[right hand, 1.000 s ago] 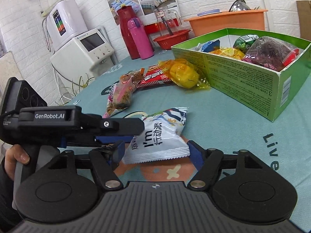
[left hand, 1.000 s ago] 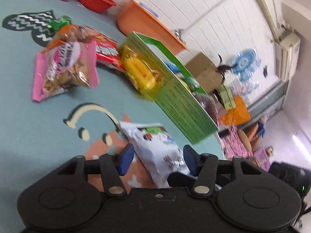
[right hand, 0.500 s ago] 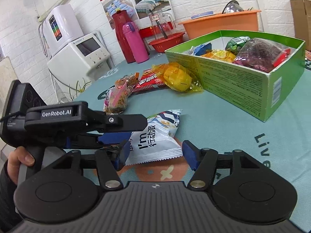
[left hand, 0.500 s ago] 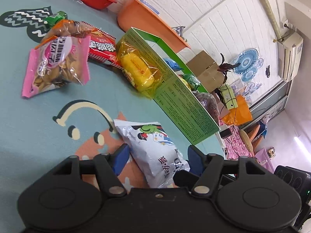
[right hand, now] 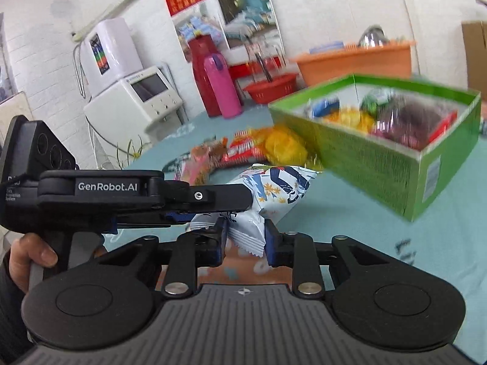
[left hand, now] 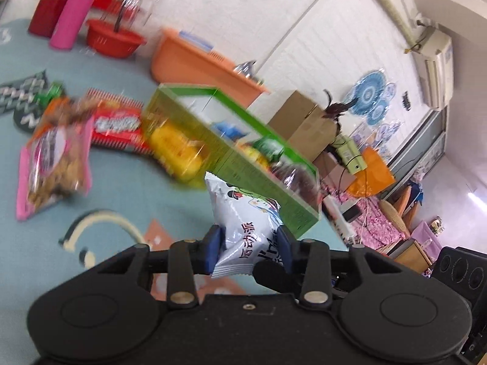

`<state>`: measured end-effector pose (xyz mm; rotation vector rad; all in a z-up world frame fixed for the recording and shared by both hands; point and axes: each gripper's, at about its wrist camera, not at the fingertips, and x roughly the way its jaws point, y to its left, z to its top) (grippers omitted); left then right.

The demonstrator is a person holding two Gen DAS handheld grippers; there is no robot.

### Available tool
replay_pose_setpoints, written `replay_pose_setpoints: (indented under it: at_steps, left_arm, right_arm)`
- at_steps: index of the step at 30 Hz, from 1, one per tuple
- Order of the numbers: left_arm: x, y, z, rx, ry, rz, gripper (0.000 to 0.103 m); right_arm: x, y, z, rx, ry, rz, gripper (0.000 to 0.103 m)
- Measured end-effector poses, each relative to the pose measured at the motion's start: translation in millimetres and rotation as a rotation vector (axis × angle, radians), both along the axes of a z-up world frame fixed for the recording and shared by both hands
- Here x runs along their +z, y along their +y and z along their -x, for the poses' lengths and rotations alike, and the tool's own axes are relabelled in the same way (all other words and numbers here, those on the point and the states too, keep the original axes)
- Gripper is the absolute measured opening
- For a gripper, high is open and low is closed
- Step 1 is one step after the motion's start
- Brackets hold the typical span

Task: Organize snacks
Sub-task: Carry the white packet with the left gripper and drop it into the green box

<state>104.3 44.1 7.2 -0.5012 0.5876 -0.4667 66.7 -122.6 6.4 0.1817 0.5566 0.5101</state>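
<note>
On a teal tablecloth (right hand: 350, 210) before a white brick wall stands a green box (right hand: 374, 155) of snacks. Both grippers are closing on 1 white snack bag (left hand: 243, 213), held clear of the cloth near the box: the left gripper (left hand: 248, 251) pinches 1 end, the right gripper (right hand: 246, 240) the crimped edge beside it.
</note>
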Motion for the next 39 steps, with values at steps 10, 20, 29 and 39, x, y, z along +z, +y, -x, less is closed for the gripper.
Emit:
replay_pose_setpoints:
  at_steps: [10, 20, 29, 39]
  left_arm:
    - [47.4, -14.3, -53.8, -0.032, -0.125, -0.007, 0.054]
    - [40.6, -20.2, -137.3, -0.055, -0.082, 0.012, 0.054]
    - [25.8, -25.6, -179.1, -0.033, -0.043, -0.078, 0.103]
    - [39.6, 2.5, -119.8, 0.058, -0.075, -0.097, 0.103]
  right_arm:
    - [42.7, -11.0, -36.1, -0.061, -0.195, 0.031, 0.045]
    - [40.4, -26.8, -102.8, -0.142, -0.189, 0.041, 0.045]
    - [28.1, -21.5, -149.8, -0.193, -0.114, 0.133, 0.062]
    - [31.1, -15.1, -112.3, -0.197, -0.195, 0.21, 0.103]
